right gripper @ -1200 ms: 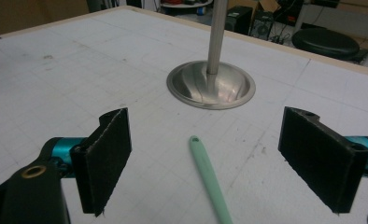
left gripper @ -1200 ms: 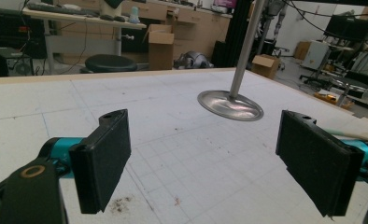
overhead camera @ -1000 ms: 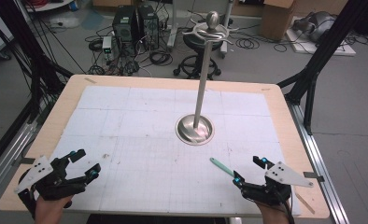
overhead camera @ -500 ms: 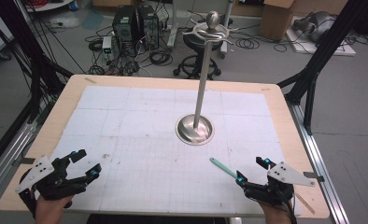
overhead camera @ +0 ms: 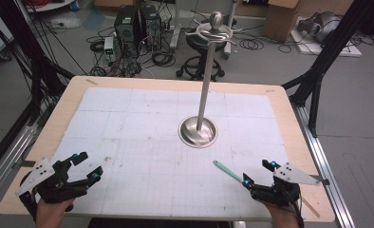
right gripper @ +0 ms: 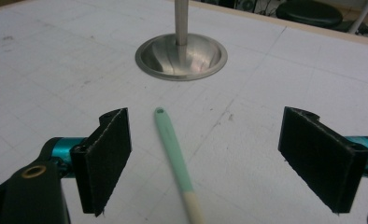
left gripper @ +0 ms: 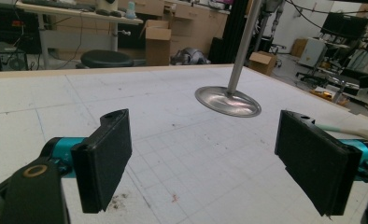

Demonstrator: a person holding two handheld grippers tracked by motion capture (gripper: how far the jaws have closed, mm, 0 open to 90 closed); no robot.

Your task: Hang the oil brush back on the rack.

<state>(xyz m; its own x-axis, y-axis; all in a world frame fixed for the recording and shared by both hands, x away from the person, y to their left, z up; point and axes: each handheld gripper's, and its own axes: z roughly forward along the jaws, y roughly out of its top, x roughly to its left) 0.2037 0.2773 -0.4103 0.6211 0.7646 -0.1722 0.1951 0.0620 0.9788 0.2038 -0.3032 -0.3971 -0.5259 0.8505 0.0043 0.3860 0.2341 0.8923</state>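
A slim mint-green utensil handle with a cream end (overhead camera: 227, 171) (right gripper: 173, 144) lies flat on the white mat at the front right. It points toward a metal stand (overhead camera: 198, 131) (right gripper: 181, 56) (left gripper: 227, 100) with a round base and a tall pole. My right gripper (overhead camera: 258, 172) (right gripper: 205, 140) is open just behind the utensil's near end, and the handle lies between the lines of its jaws, nearer the left one. At the front left corner my left gripper (overhead camera: 88, 166) (left gripper: 215, 158) is open over bare mat, holding nothing.
The wooden table (overhead camera: 280, 102) carries a white gridded mat (overhead camera: 142, 118). The stand's pole rises to hooked arms and a knob (overhead camera: 216, 21). Beyond the table are a stool (overhead camera: 201, 52), computer cases (overhead camera: 135, 23), cables and black frame legs (overhead camera: 318, 80).
The right gripper has edged slightly to the right. The left gripper, the utensil and the stand are where they were.
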